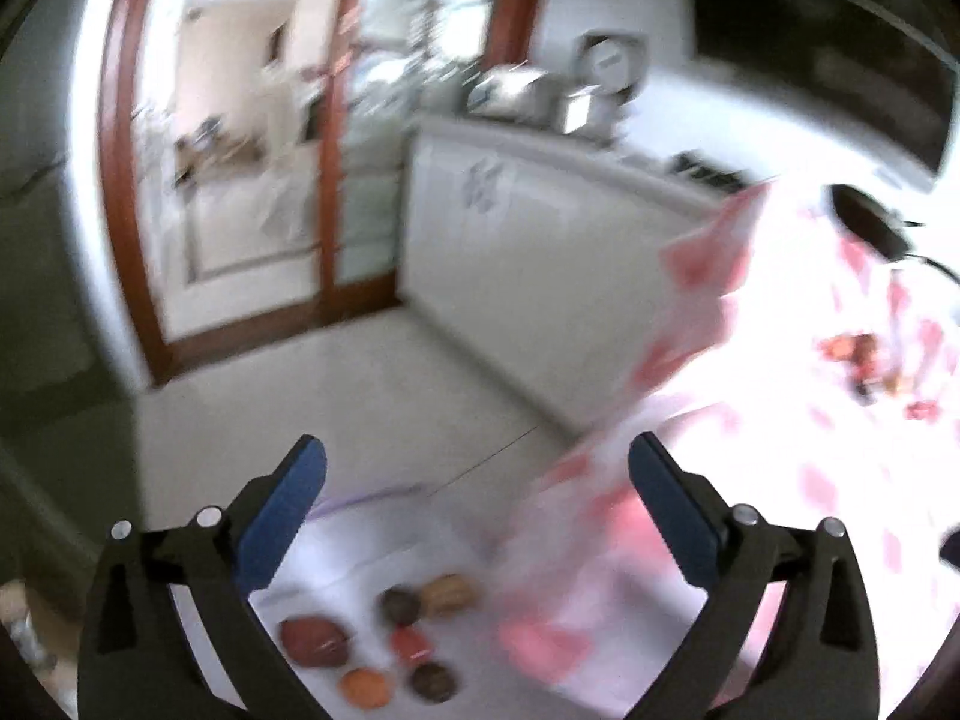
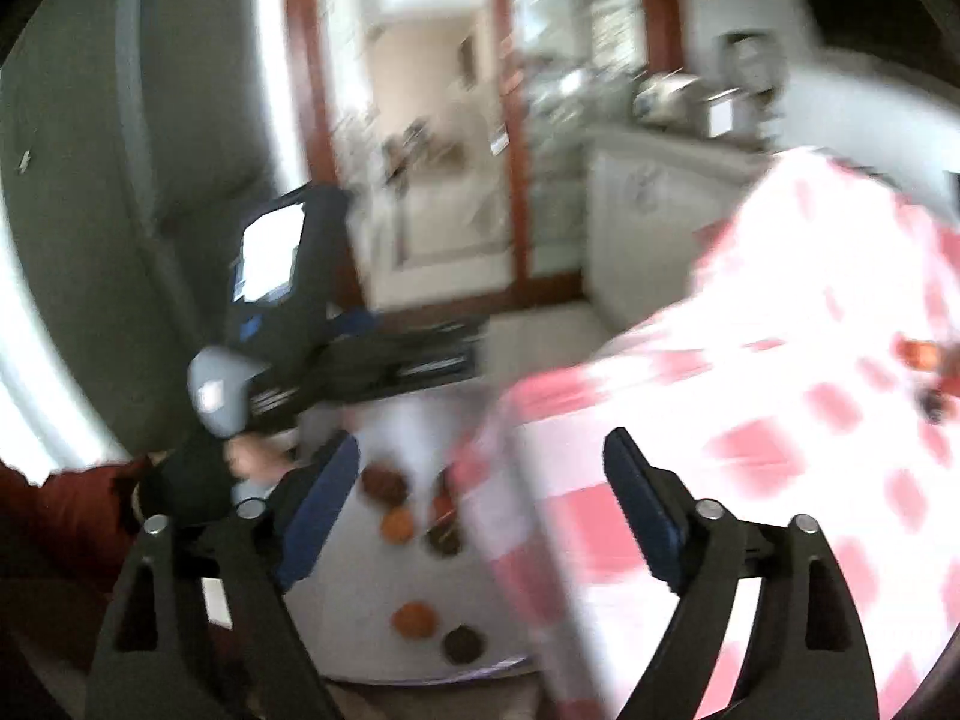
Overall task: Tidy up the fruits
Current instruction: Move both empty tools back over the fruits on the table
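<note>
Both views are blurred. Several small fruits lie on a low white surface point(image 1: 372, 546): a red-brown one point(image 1: 315, 642), an orange one point(image 1: 363, 687) and a tan one point(image 1: 447, 594) among them. My left gripper point(image 1: 478, 450) hangs above them, open, with nothing between its blue pads. In the right wrist view the same fruits point(image 2: 398, 525) show below my right gripper point(image 2: 481, 443), also open and holding nothing. A few more fruits point(image 1: 864, 354) sit on the red-and-white checked tablecloth point(image 2: 780, 420) at the right.
The checked cloth hangs over the table's edge point(image 1: 600, 540) right beside the low white surface. A gloved hand point(image 2: 186, 480) holds the left gripper's body point(image 2: 288, 324) at the left of the right wrist view. White cabinets point(image 1: 510, 228) and a wood-framed glass door point(image 1: 240, 180) stand behind.
</note>
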Action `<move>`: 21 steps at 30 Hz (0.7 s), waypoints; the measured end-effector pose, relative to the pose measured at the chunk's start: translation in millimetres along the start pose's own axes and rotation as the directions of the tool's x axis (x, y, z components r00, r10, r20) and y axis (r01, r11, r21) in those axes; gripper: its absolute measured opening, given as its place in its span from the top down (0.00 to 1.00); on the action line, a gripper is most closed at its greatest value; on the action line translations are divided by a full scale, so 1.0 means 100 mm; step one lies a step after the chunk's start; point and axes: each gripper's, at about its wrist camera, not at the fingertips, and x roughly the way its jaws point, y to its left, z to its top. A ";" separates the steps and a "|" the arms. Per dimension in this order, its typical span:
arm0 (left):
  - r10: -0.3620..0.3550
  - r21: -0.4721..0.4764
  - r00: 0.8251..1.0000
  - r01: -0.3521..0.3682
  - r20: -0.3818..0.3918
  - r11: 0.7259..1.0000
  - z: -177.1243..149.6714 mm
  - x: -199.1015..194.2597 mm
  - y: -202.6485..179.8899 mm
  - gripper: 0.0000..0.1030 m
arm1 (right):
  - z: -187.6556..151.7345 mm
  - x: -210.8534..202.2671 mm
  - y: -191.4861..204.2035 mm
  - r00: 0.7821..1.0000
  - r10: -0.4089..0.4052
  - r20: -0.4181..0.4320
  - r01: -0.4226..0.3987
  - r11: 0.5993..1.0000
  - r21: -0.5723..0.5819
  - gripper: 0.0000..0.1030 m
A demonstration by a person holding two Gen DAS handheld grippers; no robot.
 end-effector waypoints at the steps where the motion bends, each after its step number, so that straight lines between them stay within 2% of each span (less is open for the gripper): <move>1: -0.055 0.034 0.998 0.054 0.015 0.998 0.08 -0.07 -0.20 0.02 | -0.01 -0.12 -0.15 0.999 -0.035 0.022 0.034 0.999 0.030 0.16; 4: -0.166 0.101 0.986 0.163 0.022 0.981 0.19 -0.17 -0.69 0.02 | -0.15 -0.45 -0.66 0.987 -0.154 0.047 0.146 0.979 0.143 0.16; 6: -0.243 0.139 0.970 0.241 -0.003 0.961 0.24 -0.19 -1.09 0.02 | -0.31 -0.64 -1.03 0.970 -0.240 0.046 0.222 0.944 0.244 0.16; 7: -0.285 0.151 0.958 0.286 -0.025 0.946 0.26 -0.18 -1.30 0.02 | -0.33 -0.72 -1.12 0.964 -0.260 0.047 0.238 0.932 0.272 0.16; 8: -0.343 0.158 0.937 0.349 -0.065 0.924 0.29 -0.14 -1.57 0.02 | -0.39 -0.81 -1.27 0.955 -0.294 0.048 0.265 0.912 0.314 0.16; 10: -0.406 0.165 0.907 0.420 -0.117 0.892 0.33 -0.05 -2.00 0.02 | -0.48 -0.95 -1.54 0.932 -0.361 0.037 0.323 0.870 0.373 0.16; 13: -0.424 0.181 0.889 0.452 -0.173 0.873 0.31 0.20 -2.57 0.02 | -0.64 -1.07 -1.99 0.886 -0.464 -0.017 0.422 0.790 0.444 0.16; 15: -0.396 0.178 0.888 0.439 -0.232 0.881 0.26 0.52 -3.01 0.02 | -0.81 -1.20 -2.27 0.856 -0.513 -0.058 0.473 0.735 0.486 0.16; 17: -0.380 0.155 0.879 0.435 -0.289 0.887 0.17 0.84 -3.37 0.02 | -0.93 -1.30 -2.63 0.830 -0.549 -0.099 0.515 0.685 0.515 0.16; 19: -0.363 0.145 0.877 0.423 -0.315 0.895 0.14 1.05 -3.62 0.02 | -1.00 -1.36 -3.01 0.797 -0.586 -0.149 0.562 0.627 0.539 0.16; 21: -0.358 0.122 0.881 0.410 -0.309 0.904 0.13 1.25 -3.86 0.02 | -1.06 -1.41 -3.31 0.785 -0.598 -0.161 0.568 0.592 0.572 0.16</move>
